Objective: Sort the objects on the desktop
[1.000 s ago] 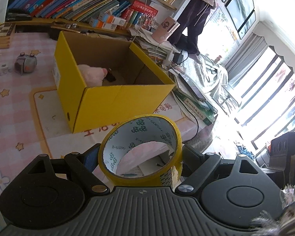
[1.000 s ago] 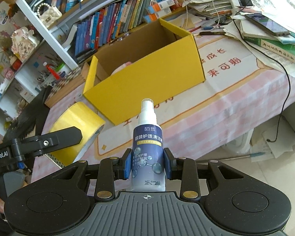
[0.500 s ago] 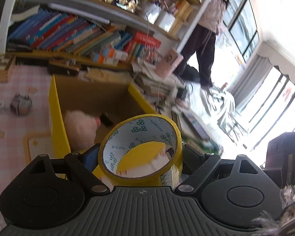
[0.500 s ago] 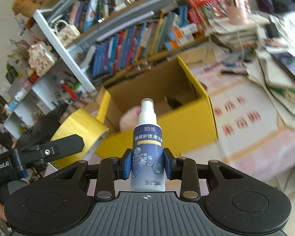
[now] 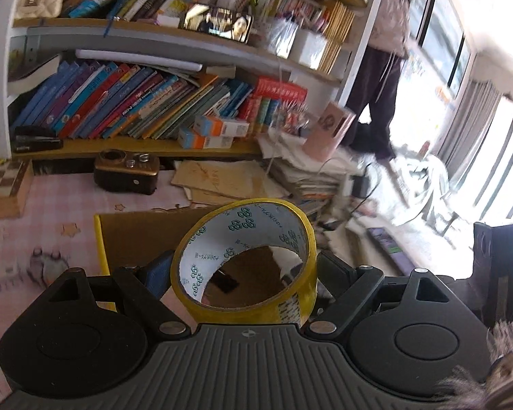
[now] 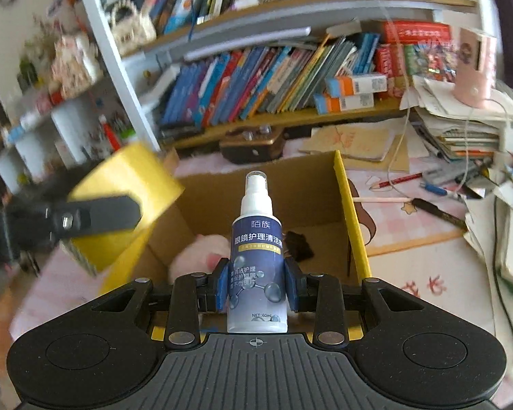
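My left gripper (image 5: 244, 270) is shut on a yellow tape roll (image 5: 284, 307), held over the open yellow cardboard box (image 5: 101, 242). The same tape roll (image 6: 126, 171) and left gripper finger (image 6: 95, 213) show at the left of the right wrist view, above the box's left side. My right gripper (image 6: 257, 288) is shut on a white-and-blue spray bottle (image 6: 258, 249), upright above the box (image 6: 350, 218). Inside the box lie a pink plush toy (image 6: 195, 253) and a small dark object (image 6: 299, 242).
A bookshelf (image 6: 290, 68) full of books stands behind the box. A brown box-shaped device (image 5: 126, 171) and a chessboard (image 5: 3, 184) sit at the back of the pink tablecloth. Stacked papers (image 6: 461, 126), pens and a cable lie to the right.
Both grippers have moved forward and over the box, each still holding its object. The box went from lying ahead to lying directly beneath them.
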`<state>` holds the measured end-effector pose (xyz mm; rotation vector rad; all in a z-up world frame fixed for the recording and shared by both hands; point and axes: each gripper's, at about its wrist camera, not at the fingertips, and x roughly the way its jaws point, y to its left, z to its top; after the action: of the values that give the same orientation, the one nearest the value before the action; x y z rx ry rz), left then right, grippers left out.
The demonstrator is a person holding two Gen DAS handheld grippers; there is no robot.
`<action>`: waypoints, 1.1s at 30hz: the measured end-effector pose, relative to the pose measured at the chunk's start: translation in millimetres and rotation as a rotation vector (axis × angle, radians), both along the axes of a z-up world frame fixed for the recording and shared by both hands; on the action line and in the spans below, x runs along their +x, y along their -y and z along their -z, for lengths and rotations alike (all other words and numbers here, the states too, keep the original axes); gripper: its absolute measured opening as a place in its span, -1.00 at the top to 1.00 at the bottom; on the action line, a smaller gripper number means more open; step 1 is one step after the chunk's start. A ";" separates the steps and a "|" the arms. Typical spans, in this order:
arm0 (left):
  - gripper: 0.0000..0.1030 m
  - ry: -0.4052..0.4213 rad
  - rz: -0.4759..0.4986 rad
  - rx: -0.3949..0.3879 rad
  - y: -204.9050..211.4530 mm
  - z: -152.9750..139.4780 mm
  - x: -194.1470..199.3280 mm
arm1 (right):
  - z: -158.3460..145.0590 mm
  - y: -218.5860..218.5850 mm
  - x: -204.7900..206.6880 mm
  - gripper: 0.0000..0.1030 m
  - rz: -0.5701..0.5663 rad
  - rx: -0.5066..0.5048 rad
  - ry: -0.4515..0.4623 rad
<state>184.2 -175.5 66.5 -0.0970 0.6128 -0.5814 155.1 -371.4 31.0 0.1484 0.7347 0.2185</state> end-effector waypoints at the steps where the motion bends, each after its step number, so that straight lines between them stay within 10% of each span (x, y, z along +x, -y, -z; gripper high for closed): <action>1: -0.66 -0.003 0.004 0.022 5.9 1.8 8.8 | 5.1 -3.2 6.1 0.36 -0.012 -0.030 -0.009; 17: -0.67 -0.108 0.107 0.405 90.3 54.5 97.4 | 52.8 -45.0 60.0 0.36 -0.219 -0.389 -0.152; 33: -0.80 -0.072 0.094 0.404 88.6 50.6 93.9 | 42.0 -38.5 50.5 0.28 -0.188 -0.299 -0.123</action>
<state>278.1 -264.1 15.8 0.2930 0.7970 -0.5363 205.6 -332.9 -11.0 -0.1937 0.8960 0.2778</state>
